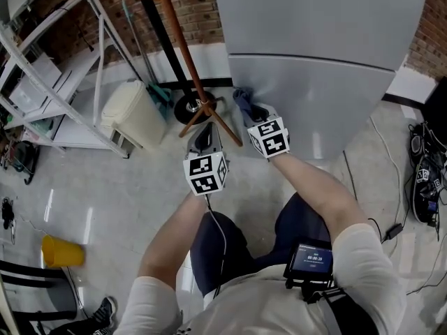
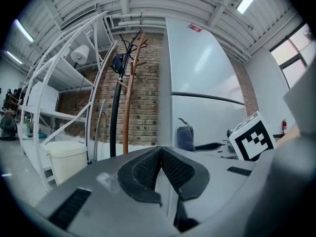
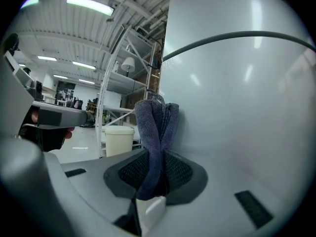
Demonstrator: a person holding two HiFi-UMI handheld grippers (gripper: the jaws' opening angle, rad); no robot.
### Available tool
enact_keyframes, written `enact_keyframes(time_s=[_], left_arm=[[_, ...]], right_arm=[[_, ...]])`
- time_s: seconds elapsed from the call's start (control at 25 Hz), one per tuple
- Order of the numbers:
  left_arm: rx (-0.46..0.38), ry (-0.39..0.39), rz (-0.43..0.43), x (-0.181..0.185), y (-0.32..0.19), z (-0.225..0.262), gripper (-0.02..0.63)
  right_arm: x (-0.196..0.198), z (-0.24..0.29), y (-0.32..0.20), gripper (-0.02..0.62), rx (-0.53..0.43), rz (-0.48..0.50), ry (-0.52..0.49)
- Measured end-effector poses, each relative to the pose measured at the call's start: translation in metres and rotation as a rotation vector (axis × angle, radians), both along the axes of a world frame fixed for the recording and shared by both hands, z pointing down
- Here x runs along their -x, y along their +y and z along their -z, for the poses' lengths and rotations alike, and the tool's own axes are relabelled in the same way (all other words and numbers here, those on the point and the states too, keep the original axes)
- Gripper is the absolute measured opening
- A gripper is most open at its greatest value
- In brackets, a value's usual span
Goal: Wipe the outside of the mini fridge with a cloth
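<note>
Far left stands a cream lidded plastic bin (image 1: 129,114). The left gripper (image 2: 160,151) hangs clenched on nothing. Right of it, the right gripper (image 3: 157,174) pinches a folded blue-grey cloth (image 3: 155,127) against the tall pale-grey fridge (image 1: 314,82), whose top is cut off. The fridge's small red label (image 2: 196,27) is too small to read.

mini fridge (image 1: 314,19): smooth, glossy | cloth (image 3: 154,130): soft woven fabric | coat stand (image 1: 183,47): wood | wall (image 1: 202,9): rough brick

White T-shirt (image 1: 279,306), navy shorts (image 1: 223,246); grey marker-cubed left gripper (image 2: 160,152), right gripper (image 3: 155,167).
</note>
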State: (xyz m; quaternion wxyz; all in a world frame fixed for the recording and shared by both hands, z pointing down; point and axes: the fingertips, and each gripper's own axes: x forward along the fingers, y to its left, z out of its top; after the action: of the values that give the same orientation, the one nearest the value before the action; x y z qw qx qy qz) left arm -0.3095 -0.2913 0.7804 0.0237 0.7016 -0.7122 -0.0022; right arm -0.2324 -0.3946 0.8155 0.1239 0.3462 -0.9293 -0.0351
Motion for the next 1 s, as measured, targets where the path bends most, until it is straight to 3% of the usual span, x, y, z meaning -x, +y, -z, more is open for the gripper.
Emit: enact_keyframes(time_s=[0.4, 1.0], left_arm=[[0.004, 0.002, -0.081, -0.052, -0.02, -0.002, 0.005], [0.019, -0.005, -0.268, -0.187, -0.065, -0.011, 0.005]], right_arm=[[-0.057, 0.0, -0.002, 0.089, -0.012, -0.038, 0.016], [-0.228, -0.001, -0.027, 0.089, -0.037, -0.227, 0.013]])
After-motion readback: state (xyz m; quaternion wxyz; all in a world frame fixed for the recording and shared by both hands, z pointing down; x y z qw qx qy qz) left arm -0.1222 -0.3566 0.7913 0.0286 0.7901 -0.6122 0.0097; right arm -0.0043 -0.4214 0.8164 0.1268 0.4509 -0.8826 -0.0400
